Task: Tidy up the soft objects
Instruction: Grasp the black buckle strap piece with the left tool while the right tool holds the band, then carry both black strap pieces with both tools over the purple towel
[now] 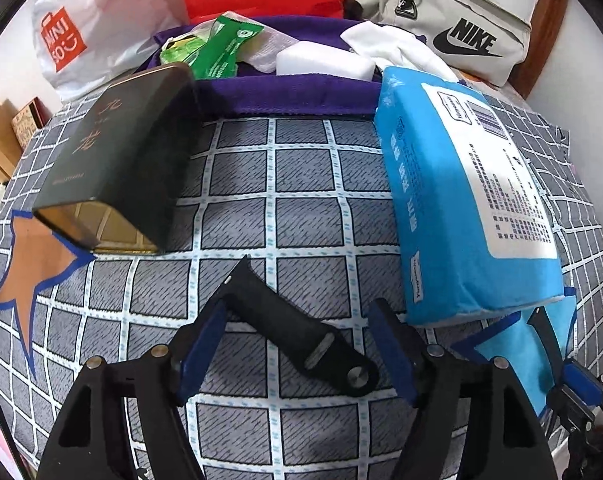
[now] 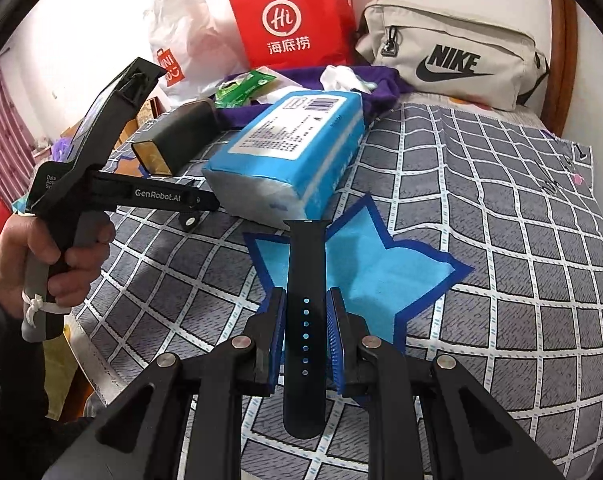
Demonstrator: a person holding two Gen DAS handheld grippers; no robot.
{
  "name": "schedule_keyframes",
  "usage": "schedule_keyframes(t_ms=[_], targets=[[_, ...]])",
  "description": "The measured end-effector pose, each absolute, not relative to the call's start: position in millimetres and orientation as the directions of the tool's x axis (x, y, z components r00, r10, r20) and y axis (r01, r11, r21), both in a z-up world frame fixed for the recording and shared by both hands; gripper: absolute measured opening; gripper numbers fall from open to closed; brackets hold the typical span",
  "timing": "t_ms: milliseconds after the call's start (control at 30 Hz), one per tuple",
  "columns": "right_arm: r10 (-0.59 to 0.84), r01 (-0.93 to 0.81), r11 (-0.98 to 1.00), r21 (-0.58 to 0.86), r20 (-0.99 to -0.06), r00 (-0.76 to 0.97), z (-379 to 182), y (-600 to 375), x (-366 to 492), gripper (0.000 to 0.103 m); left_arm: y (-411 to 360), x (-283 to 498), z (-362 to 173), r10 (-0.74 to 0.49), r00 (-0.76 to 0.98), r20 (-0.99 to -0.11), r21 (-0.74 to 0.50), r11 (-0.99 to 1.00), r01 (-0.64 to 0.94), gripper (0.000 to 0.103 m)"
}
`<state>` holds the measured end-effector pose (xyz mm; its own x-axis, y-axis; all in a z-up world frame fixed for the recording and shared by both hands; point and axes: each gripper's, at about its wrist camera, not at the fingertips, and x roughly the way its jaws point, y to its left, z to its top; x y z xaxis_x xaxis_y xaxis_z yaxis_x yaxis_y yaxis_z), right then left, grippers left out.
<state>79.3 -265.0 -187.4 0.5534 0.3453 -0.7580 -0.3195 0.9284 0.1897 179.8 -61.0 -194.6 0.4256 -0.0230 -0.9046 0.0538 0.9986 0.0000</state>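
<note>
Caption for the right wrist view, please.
Right tongs grip a black watch strap above a blue star patch.

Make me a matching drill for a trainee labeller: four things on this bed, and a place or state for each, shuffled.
Things:
1. watch strap with holes
2. watch strap with pin
3. blue tissue pack
4. dark box

Places or states:
A. lying between the open left gripper pads
B. on the checked cover, beside the orange star
C. clamped in the right gripper
D. on the checked cover, next to the blue star

Pairs: 1-C, 2-A, 3-D, 4-B
</note>
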Motion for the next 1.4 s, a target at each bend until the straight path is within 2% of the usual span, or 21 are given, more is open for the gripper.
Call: schedule_keyframes(t_ms=[233, 400, 567, 700, 733, 867, 900, 1067, 1267, 1400], targets=[[0.340, -0.325, 0.928, 0.181, -0.769, 0.542, -190.4, -261.2, 84.4, 0.020, -58.8, 177.4, -196.2, -0.012, 0.440, -0.898, 0.026, 0.996, 0.080, 0.080], [0.333, -0.328, 0.929, 0.170, -0.769, 0.545, -187.1, -257.5, 82.4, 0.020, -24.3, 159.2, -196.0, 0.008, 0.434, -0.901, 0.036, 0.998, 0.057, 0.084], [0.339, -0.333, 0.927, 0.171, -0.762, 0.552, -183.4, -254.8, 78.6, 0.020, 6.8, 146.1, -194.0, 0.001, 0.442, -0.897, 0.021, 0.999, 0.040, 0.082], [0.346, -0.343, 0.923, 0.173, -0.761, 0.549, -182.6, -249.7, 76.7, 0.020, -2.0, 146.8, -194.4, -0.018, 0.466, -0.885, 0.014, 0.998, 0.065, 0.079], [0.347, -0.345, 0.923, 0.172, -0.761, 0.548, -182.4, -248.7, 75.7, 0.020, -7.5, 146.9, -195.0, 0.001, 0.479, -0.878, 0.041, 0.996, 0.074, 0.072], [0.352, -0.350, 0.920, 0.174, -0.759, 0.547, -181.4, -246.7, 71.2, 0.020, -23.5, 149.7, -193.3, -0.060, 0.501, -0.863, 0.019, 0.988, 0.152, 0.040], [0.352, -0.350, 0.920, 0.174, -0.759, 0.548, -181.3, -246.1, 70.1, 0.020, -27.5, 149.5, -192.8, -0.076, 0.505, -0.860, 0.022, 0.982, 0.186, 0.022], [0.360, -0.352, 0.918, 0.183, -0.755, 0.548, -180.3, -244.4, 65.6, 0.020, -26.8, 146.9, -191.5, -0.094, 0.506, -0.858, 0.010, 0.980, 0.198, 0.021], [0.371, -0.354, 0.915, 0.193, -0.750, 0.547, -181.5, -242.3, 64.4, 0.020, -23.9, 144.2, -191.9, -0.124, 0.509, -0.852, -0.031, 0.982, 0.187, 0.025], [0.375, -0.348, 0.915, 0.206, -0.755, 0.538, -188.7, -239.4, 68.4, 0.020, -27.0, 143.1, -193.1, -0.107, 0.523, -0.845, -0.003, 0.981, 0.196, 0.026]])
